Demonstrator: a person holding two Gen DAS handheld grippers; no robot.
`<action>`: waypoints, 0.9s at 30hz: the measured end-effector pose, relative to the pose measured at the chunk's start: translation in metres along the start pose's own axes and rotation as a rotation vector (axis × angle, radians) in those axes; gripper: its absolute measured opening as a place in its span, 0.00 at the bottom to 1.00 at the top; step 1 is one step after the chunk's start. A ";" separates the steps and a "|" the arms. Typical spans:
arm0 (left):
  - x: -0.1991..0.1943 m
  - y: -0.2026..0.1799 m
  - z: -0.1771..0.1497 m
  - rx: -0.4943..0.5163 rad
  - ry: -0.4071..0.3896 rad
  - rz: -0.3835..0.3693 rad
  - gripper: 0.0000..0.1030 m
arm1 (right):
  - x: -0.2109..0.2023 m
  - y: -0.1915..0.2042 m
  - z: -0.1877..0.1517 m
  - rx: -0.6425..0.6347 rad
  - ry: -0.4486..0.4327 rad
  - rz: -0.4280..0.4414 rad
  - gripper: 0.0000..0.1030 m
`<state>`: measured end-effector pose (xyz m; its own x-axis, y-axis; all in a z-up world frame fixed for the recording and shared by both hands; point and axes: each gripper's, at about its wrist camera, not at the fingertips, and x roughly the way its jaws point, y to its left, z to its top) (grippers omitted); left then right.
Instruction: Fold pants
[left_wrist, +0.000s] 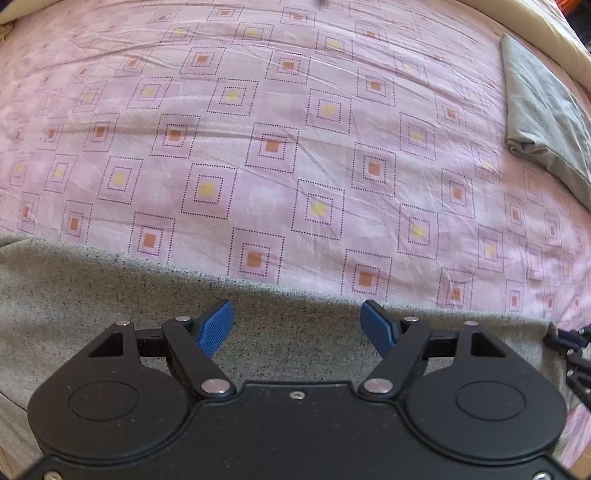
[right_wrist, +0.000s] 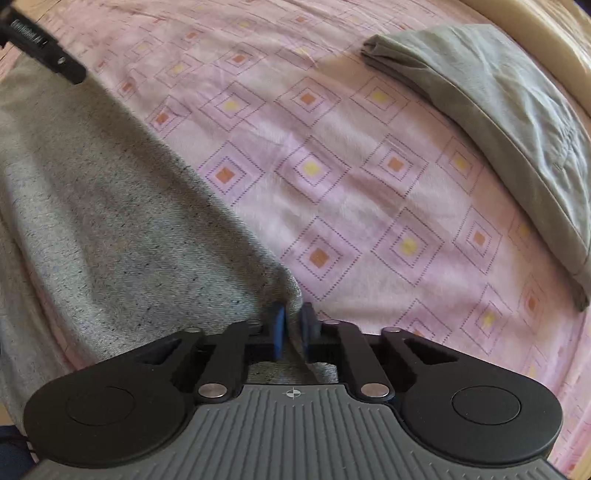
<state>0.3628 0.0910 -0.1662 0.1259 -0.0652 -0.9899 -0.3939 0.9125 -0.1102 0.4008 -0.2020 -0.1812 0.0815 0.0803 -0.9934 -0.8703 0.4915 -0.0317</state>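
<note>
Step in hand: taking hold of the pants (right_wrist: 110, 206) at their far edge, ahead of a fold; this is a judgement from how the claws stand.
Pants: speckled light-grey knit, spread flat on the bed (left_wrist: 295, 129), filling the near part of the left wrist view and the left half of the right wrist view.
Right claw (right_wrist: 293, 325): clenched on a pinch of the pants at a corner of the cloth, where its edge meets the pink sheet; a small peak of fabric rises between the blue pads.
Left claw (left_wrist: 297, 325): released, jaws wide apart, hanging over the pants just inside the far edge; nothing lies between its blue pads (left_wrist: 216, 328), and whether they touch the cloth I cannot tell.
Other claw seen: a dark piece of the right tool shows at the right rim of the left wrist view, by the end of the pants' edge.
Next move calls for: the left claw to settle on the same edge and close on it, so both ends are held alike; then an even lift and carry, so the cloth goes over without sagging or twisting.
Risk: the right pinch looks thin and may catch only the top layer.
Folded cloth (right_wrist: 498, 122): olive-grey, lying at the far right of the bed, well apart from the pants.
Containers: none in view; nothing is held inside anything.
</note>
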 end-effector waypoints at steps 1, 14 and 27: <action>0.002 0.000 0.002 -0.014 0.004 -0.002 0.75 | -0.002 0.006 -0.001 -0.031 -0.005 -0.017 0.05; 0.039 0.000 0.016 -0.121 0.110 0.035 0.69 | -0.039 0.045 -0.037 -0.062 -0.120 -0.120 0.05; 0.034 0.003 0.012 -0.088 0.123 0.006 0.66 | -0.060 0.076 -0.055 -0.085 -0.149 -0.167 0.05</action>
<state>0.3764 0.0964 -0.1991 0.0129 -0.1137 -0.9934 -0.4734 0.8744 -0.1062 0.3030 -0.2169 -0.1306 0.2930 0.1344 -0.9466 -0.8760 0.4345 -0.2095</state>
